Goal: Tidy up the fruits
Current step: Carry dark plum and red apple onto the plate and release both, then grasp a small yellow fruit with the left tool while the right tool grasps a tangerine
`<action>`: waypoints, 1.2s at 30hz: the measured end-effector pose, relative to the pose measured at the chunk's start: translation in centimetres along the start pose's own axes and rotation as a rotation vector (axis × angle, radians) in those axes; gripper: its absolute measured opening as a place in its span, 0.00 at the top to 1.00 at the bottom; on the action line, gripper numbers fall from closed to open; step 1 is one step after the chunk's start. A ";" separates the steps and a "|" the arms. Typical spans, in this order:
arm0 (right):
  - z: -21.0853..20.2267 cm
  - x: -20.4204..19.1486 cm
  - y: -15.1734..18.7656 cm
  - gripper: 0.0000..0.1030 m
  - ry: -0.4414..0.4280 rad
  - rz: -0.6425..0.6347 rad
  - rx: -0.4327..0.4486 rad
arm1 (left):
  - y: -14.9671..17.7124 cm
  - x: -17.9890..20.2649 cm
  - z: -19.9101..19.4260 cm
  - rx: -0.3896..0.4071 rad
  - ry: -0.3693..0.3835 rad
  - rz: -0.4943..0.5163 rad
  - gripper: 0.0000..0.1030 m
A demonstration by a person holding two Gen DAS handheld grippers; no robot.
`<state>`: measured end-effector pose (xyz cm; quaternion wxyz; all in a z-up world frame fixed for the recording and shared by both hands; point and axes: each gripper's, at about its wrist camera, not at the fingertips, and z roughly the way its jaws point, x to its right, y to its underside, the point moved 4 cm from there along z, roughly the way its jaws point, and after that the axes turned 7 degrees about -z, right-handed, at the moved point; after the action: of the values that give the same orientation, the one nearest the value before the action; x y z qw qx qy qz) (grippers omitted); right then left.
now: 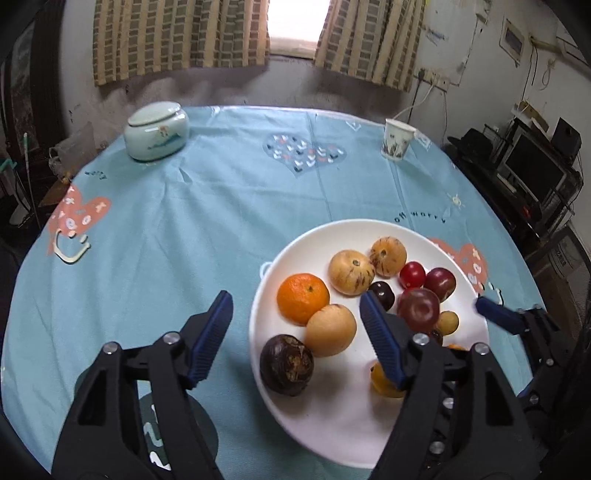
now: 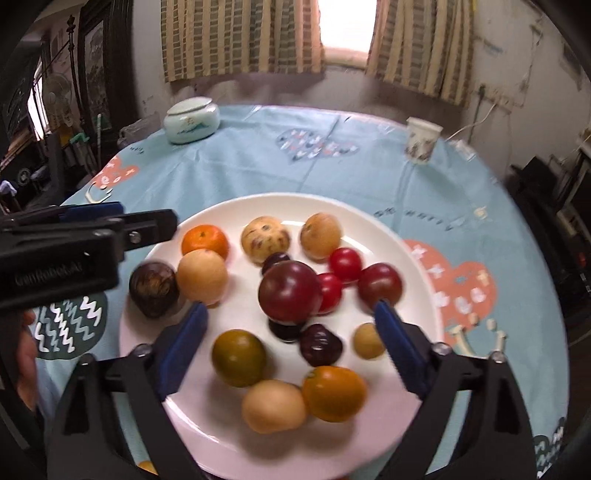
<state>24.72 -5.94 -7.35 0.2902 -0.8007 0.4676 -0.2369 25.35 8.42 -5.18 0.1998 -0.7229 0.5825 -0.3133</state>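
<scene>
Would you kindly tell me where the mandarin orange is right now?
The mandarin orange sits on the white plate's left side, touching a tan round fruit.

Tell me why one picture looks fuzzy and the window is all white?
In the right wrist view the fruit on the plate looks smeared, probably from motion; the left wrist view is sharper, its orange crisp. In both, daylight washes out the window, and the fisheye lens bends the table edge.

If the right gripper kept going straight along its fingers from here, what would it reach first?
Probably the large dark red fruit, which sits centred ahead of the open right gripper on the white plate, piled over smaller dark fruits. Depth is hard to judge through the fisheye, so a lower fruit could come first.
</scene>
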 end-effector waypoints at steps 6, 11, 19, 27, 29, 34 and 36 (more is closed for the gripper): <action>-0.7 2.0 1.0 0.02 0.050 0.053 0.022 | 1.2 -0.2 -0.5 0.018 -0.026 0.014 0.13; -1.1 2.7 1.5 0.01 0.036 0.089 0.040 | 2.4 0.0 -0.7 0.028 -0.038 0.045 0.13; -5.0 3.4 3.4 0.01 0.025 0.154 0.065 | 6.0 -0.8 -4.9 0.014 -0.015 0.017 0.13; -10.6 2.3 9.1 0.01 0.073 0.134 0.027 | 12.5 1.6 -7.8 -0.041 0.037 0.131 0.13; -10.7 2.2 10.6 0.01 0.044 0.159 0.001 | 13.9 2.2 -8.1 -0.058 0.050 0.154 0.13; -11.3 0.4 14.0 0.01 -0.088 0.213 -0.018 | 16.7 2.3 -8.6 -0.085 0.047 0.185 0.13; -11.7 -0.6 14.3 0.01 -0.101 0.186 -0.004 | 17.5 1.9 -8.7 -0.095 0.038 0.181 0.13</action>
<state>8.07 -13.87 -8.83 0.3325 -0.7653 0.5252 -0.1673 7.09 3.05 -9.87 0.1815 -0.6701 0.6632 -0.2796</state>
